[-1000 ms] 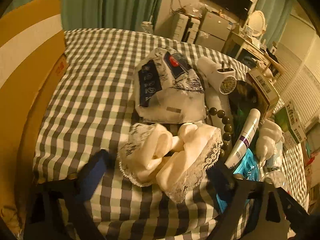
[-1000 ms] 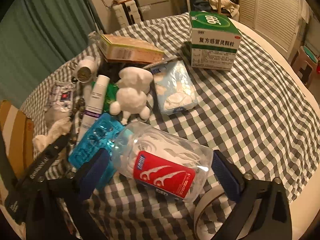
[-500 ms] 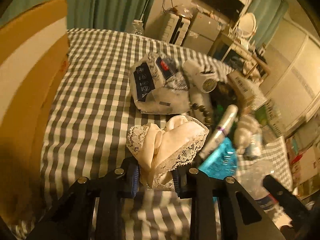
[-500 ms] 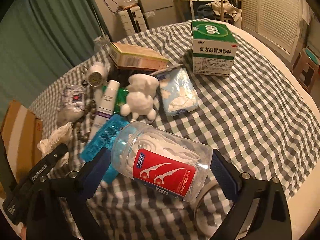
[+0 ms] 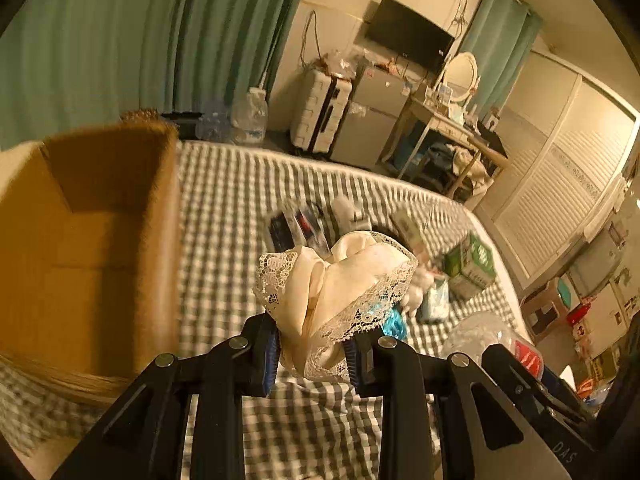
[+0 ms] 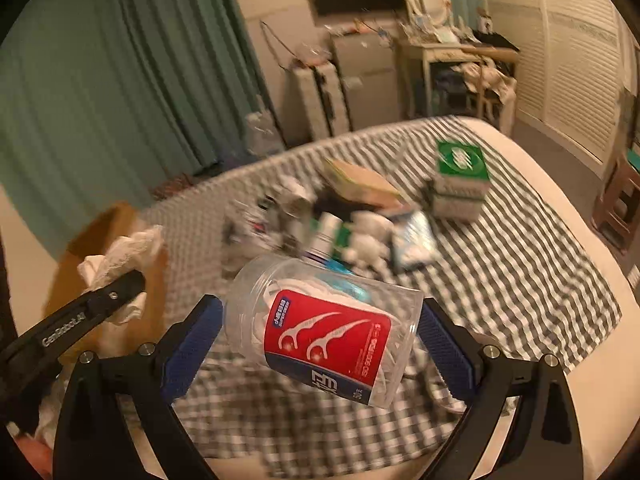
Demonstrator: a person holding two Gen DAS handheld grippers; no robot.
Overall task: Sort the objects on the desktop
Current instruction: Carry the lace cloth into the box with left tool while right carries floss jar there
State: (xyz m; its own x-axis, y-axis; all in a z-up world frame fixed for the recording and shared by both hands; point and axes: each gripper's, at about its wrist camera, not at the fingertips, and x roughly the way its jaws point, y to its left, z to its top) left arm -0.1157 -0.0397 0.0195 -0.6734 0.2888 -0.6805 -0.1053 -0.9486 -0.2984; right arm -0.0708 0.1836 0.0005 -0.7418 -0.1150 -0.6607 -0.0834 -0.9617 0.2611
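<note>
My left gripper (image 5: pixel 310 350) is shut on a cream lace-trimmed cloth (image 5: pixel 336 284) and holds it above the checked table, right of an open cardboard box (image 5: pixel 92 240). My right gripper (image 6: pixel 320 332) is shut on a clear floss-pick jar with a red label (image 6: pixel 324 328), lifted off the table. The cloth (image 6: pixel 120 256) and the left gripper's arm also show in the right wrist view, over the box (image 6: pixel 76 276). The jar shows blurred at the lower right of the left wrist view (image 5: pixel 492 336).
On the checked tablecloth (image 6: pixel 520 280) lie a green-and-white medicine box (image 6: pixel 460 178), a tan box (image 6: pixel 360 180), a white figurine (image 6: pixel 366 240), a tissue pack (image 6: pixel 414 240), a tube and a foil packet. Furniture stands beyond the table.
My left gripper closed on the lace cloth and lifted it toward the cardboard box. My right gripper raised the floss-pick jar off the table; both views tilted upward.
</note>
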